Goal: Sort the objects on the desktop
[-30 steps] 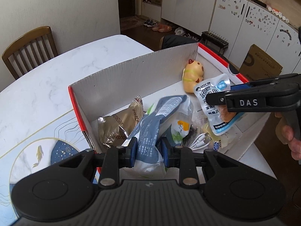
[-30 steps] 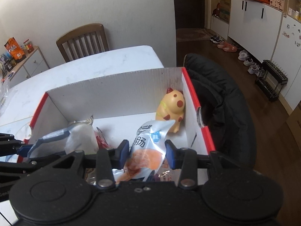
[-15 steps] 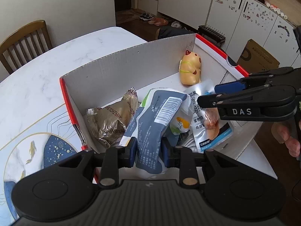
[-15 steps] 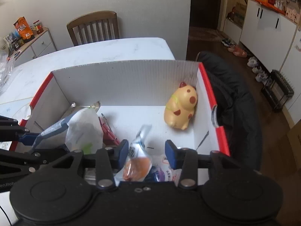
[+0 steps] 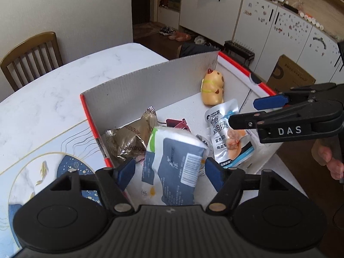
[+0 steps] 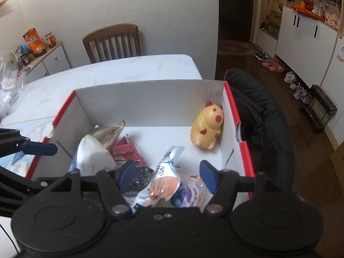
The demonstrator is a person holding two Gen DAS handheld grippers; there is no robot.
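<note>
You can read "DAS" in white capitals on the side of the right gripper (image 5: 247, 111), seen from the left wrist. The silver sausage pouch (image 5: 231, 137) in the box carries large Chinese print, "鸡肉肠" legible; from the right wrist only "肠" shows on it. The brown foil snack bag (image 5: 129, 139) has "HOUSHI" upside down. The blue-white packet (image 5: 176, 167) shows a barcode; its text is too blurred for you to read.
</note>
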